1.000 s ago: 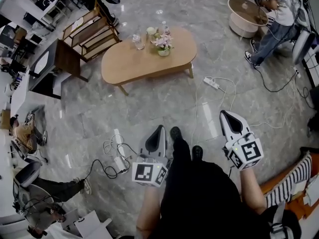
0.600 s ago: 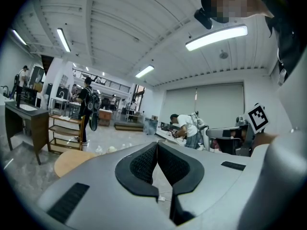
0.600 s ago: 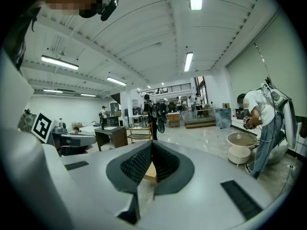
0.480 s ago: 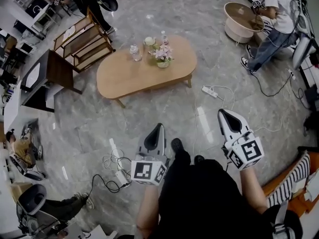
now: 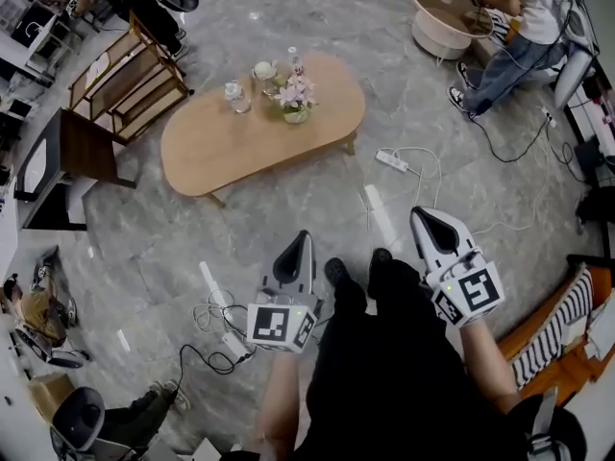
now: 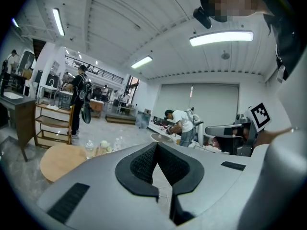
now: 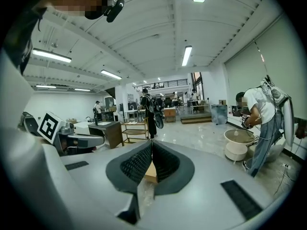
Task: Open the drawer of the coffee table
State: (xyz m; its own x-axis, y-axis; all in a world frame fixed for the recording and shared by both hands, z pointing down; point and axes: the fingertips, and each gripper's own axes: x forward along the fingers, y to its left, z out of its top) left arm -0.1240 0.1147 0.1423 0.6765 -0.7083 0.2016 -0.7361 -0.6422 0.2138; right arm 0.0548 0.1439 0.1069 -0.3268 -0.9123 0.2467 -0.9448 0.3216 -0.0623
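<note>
One left gripper [image 5: 302,240], one right gripper [image 5: 422,217], one oval desk [image 5: 216,147], one flower pot [image 5: 296,114] and one power strip [image 5: 391,160] are counted.

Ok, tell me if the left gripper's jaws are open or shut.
Shut: in its own view the left gripper has its jaws meeting at the tips, with nothing held between them.

Lab hall, floor power strip [image 5: 391,160], desks [image 5: 29,38]

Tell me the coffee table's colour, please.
The coffee table is light wood brown; clearest in the head view.
</note>
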